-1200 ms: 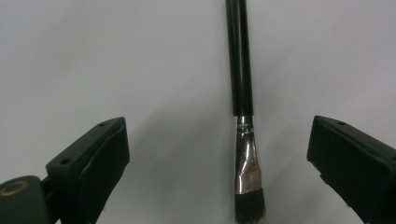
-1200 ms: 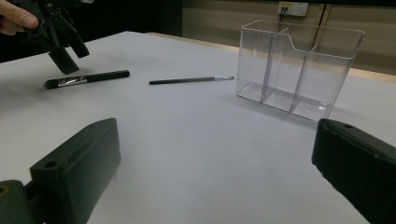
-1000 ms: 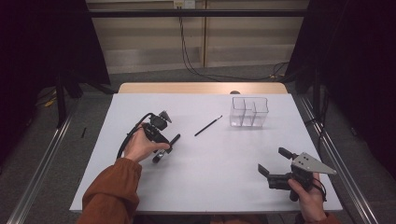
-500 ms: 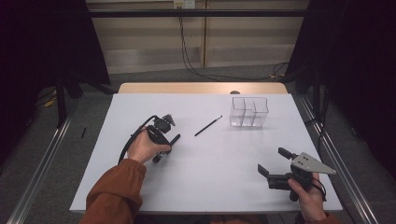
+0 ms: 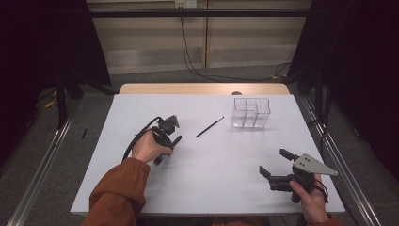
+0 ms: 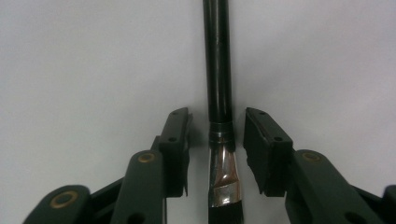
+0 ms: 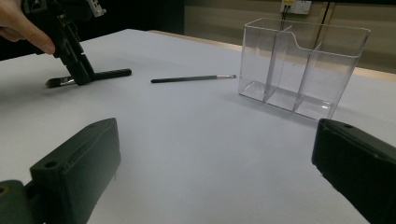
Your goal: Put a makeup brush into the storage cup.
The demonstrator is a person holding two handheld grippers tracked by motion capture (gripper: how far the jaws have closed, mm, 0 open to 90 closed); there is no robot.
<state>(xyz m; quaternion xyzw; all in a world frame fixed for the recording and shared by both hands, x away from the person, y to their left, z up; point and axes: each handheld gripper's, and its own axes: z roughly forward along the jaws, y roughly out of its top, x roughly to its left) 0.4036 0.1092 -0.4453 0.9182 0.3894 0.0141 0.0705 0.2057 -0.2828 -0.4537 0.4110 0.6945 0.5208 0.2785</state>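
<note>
From above, two brushes lie on the white table (image 5: 211, 188): one thin brush (image 5: 210, 127) beside a clear three-compartment organizer (image 5: 251, 113). Left gripper (image 6: 217, 135) jaws straddle, ungripped, a makeup brush (image 6: 218, 70). Right gripper (image 7: 210, 163) gapes wide, organizer compartments empty.

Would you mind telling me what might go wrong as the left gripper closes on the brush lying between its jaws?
1. The left gripper straddles the thick brush at its shiny ferrule, jaws still apart; that smooth metal may slip when squeezed.
2. Both jaw tips sit low on the white table, so closing could scrape it or roll the brush away.
3. The thin brush lies nearby and could be knocked.
</note>
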